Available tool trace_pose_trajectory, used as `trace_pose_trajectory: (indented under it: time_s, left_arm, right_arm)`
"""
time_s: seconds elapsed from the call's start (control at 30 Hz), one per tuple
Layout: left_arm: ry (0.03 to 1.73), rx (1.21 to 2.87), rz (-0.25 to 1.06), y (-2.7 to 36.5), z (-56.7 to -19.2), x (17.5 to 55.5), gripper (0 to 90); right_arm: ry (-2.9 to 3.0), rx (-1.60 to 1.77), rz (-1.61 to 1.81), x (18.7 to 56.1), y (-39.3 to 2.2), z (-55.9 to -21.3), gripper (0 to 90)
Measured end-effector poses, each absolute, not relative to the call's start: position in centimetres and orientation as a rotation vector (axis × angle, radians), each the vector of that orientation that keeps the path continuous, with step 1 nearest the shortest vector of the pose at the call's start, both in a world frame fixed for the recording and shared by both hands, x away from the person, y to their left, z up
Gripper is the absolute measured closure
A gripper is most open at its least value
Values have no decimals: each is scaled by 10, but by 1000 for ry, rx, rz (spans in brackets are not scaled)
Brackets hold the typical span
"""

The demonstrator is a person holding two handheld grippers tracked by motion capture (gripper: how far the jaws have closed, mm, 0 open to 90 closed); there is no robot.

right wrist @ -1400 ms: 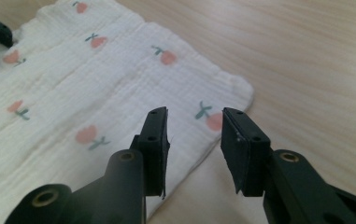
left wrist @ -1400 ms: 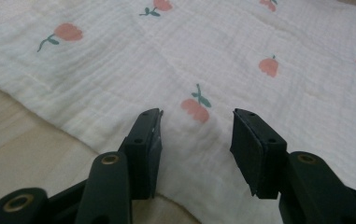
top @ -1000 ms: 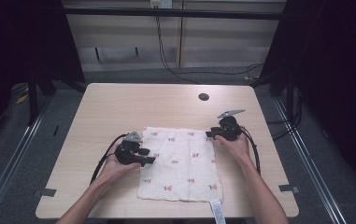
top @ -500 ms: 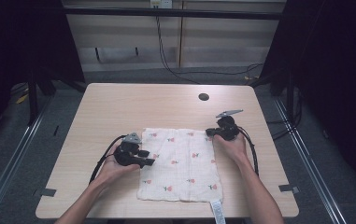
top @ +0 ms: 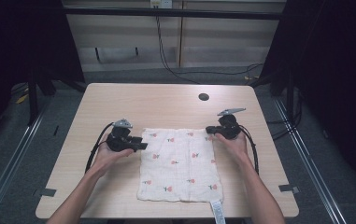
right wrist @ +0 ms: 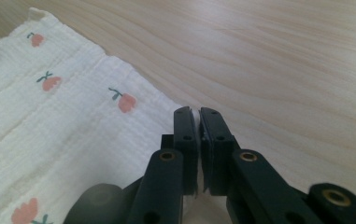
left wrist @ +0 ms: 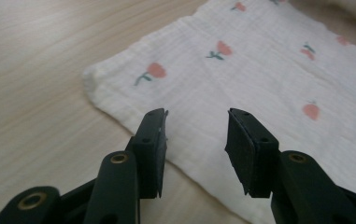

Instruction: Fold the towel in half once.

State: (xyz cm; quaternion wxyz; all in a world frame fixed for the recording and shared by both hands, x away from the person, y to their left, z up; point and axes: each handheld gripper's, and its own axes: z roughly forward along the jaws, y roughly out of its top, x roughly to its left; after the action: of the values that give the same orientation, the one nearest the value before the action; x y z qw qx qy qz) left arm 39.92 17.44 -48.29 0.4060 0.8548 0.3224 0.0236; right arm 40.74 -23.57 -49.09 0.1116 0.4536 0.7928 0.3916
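Observation:
A white cloth (top: 178, 163) printed with small pink flowers lies flat on the wooden table (top: 166, 105). My left gripper (top: 140, 145) is open at the cloth's left edge, near its far left corner. In the left gripper view the jaws of my left gripper (left wrist: 196, 135) stand apart just over the edge of the cloth (left wrist: 259, 70), with nothing between them. My right gripper (top: 210, 130) is at the far right corner. In the right gripper view my right gripper (right wrist: 198, 114) is shut on that corner of the cloth (right wrist: 63, 121), and a sliver of white fabric shows between the pads.
A dark round hole (top: 203, 97) sits in the tabletop behind the right gripper. A white label (top: 217, 210) hangs from the cloth's near edge at the table's front. Bare wood lies on the far side of the cloth and to both sides.
My left gripper has shifted slightly toward the cloth's far left corner. The right gripper and the cloth have hardly moved.

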Motion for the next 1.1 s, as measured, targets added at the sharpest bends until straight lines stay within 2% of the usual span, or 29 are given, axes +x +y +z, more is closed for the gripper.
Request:
trace_pose_trajectory:
  time_s: [0.3, 0.6, 0.83, 1.1]
  left_arm:
    - [938, 2119, 54, 189, -497, 426, 557]
    - [981, 2124, 78, 185, -501, 438, 547]
    - [982, 2122, 106, 176, -502, 446, 539]
    - [927, 2157, 113, 160, -502, 450, 595]
  right_arm:
    - [2330, 1304, 1181, 404, -238, -484, 860]
    - [2331, 1312, 1175, 404, -237, -485, 860]
    - [2337, 1304, 1167, 406, -236, -486, 860]
    - [2334, 1297, 1177, 405, -236, -484, 860]
